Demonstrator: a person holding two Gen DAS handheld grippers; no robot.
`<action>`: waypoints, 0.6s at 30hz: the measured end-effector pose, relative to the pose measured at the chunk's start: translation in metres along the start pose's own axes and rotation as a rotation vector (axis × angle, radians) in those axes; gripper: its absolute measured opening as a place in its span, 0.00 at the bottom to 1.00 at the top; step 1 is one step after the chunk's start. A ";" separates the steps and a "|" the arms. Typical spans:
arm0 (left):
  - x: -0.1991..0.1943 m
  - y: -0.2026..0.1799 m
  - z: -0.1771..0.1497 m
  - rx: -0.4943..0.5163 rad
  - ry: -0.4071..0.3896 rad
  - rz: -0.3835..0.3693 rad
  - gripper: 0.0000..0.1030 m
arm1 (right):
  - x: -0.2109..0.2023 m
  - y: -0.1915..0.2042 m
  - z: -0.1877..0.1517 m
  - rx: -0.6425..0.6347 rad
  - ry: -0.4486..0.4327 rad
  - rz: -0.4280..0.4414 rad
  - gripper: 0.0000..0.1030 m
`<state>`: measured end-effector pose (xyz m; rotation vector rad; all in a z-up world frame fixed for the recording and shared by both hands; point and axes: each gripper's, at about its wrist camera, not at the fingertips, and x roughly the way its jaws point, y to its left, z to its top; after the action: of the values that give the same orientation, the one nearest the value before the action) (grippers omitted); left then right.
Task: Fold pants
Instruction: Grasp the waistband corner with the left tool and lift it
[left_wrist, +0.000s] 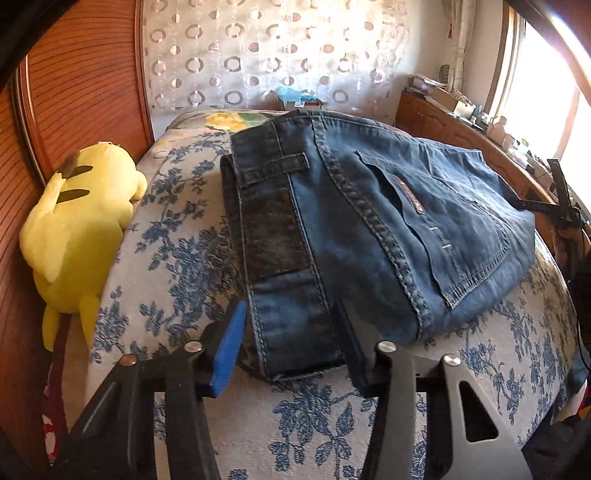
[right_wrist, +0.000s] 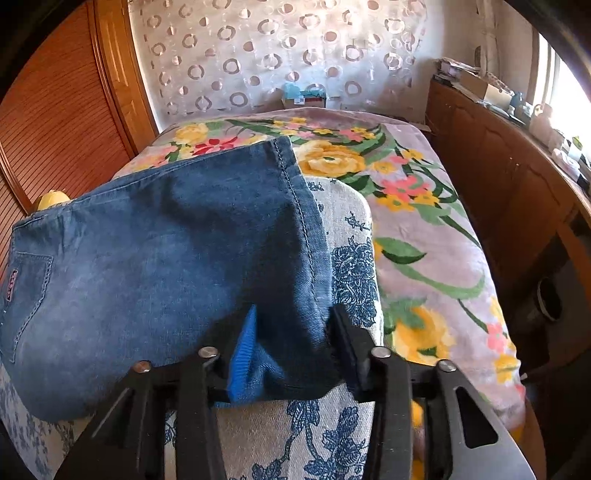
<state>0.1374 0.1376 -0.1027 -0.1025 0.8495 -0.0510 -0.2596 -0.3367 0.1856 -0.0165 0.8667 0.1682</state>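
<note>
While the bed (left_wrist: 177, 229) fills both views, the folded jeans (left_wrist: 369, 229) are spread across its centre. Low in the right view, the jeans' near edge is clamped by the right gripper (right_wrist: 291, 347). The waistband corner is straddled by the left gripper (left_wrist: 291, 343), whether pinched cannot be told.

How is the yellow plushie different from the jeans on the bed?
The plushie is bright yellow and puffy; the jeans are dark blue and flat. The plushie lies at the bed's edge by the wooden panel; the jeans lie folded mid-bed. Both rest on the flowered cover.
</note>
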 end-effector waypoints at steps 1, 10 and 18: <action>0.000 -0.001 -0.001 0.001 -0.003 -0.001 0.45 | 0.000 0.002 0.000 -0.001 0.004 0.014 0.23; -0.006 -0.015 0.000 0.083 -0.024 -0.016 0.07 | -0.026 0.012 -0.008 0.014 -0.051 -0.009 0.17; -0.028 -0.005 0.010 0.112 -0.091 0.018 0.06 | -0.076 0.030 -0.030 -0.010 -0.124 -0.048 0.15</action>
<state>0.1263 0.1358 -0.0741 0.0079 0.7547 -0.0768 -0.3349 -0.3207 0.2255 -0.0358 0.7411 0.1277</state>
